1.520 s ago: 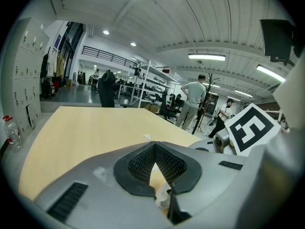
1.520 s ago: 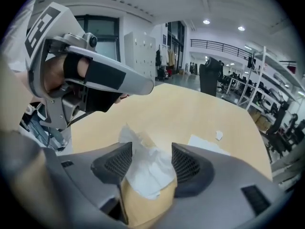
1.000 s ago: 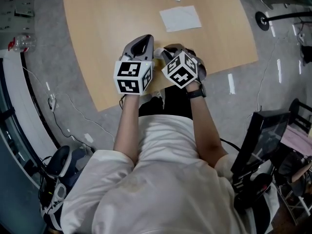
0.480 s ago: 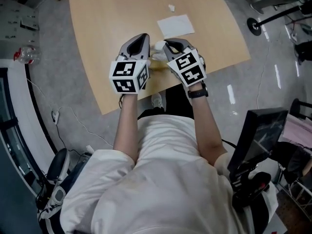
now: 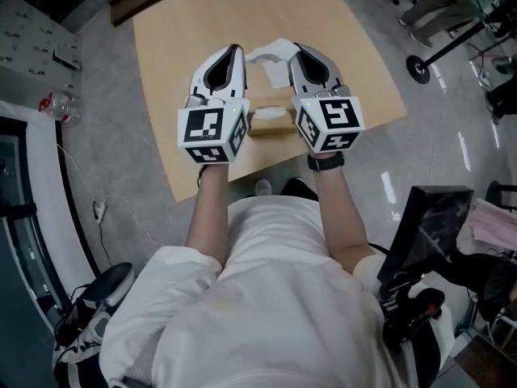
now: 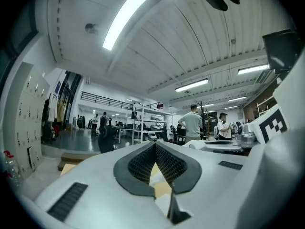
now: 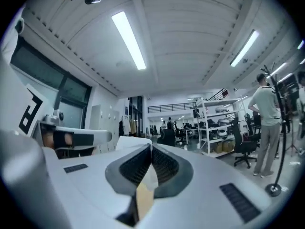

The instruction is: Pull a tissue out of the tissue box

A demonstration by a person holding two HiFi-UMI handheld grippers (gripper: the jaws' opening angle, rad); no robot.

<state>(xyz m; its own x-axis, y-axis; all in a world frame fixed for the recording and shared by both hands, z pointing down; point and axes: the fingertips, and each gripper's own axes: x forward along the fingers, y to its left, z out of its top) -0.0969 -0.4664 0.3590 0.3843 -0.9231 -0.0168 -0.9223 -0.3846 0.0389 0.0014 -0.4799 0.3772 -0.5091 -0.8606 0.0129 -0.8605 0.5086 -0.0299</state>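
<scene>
A tan tissue box [image 5: 271,128] lies on the wooden table [image 5: 178,55] near its front edge, with a white tuft at its slot. Both grippers are held up above it, pointing level and away from me. My right gripper [image 5: 297,48] [image 7: 151,147] is shut on a white tissue [image 5: 271,51] [image 7: 128,141], which hangs between the two tips. My left gripper [image 5: 235,49] [image 6: 155,146] has its pads together at the tip. The tissue's left end comes close to it, but I cannot tell whether it is pinched there.
Grey floor surrounds the table. A chair base [image 5: 420,67] stands to the right, dark equipment [image 5: 428,225] at the lower right, a plastic bottle [image 5: 52,102] and a cable to the left. The gripper views show a large hall with shelves and people [image 6: 193,123] far off.
Both grippers have risen from the table's front edge and tipped up to level. The white tissue has come up with the right gripper, and the box below has come into sight.
</scene>
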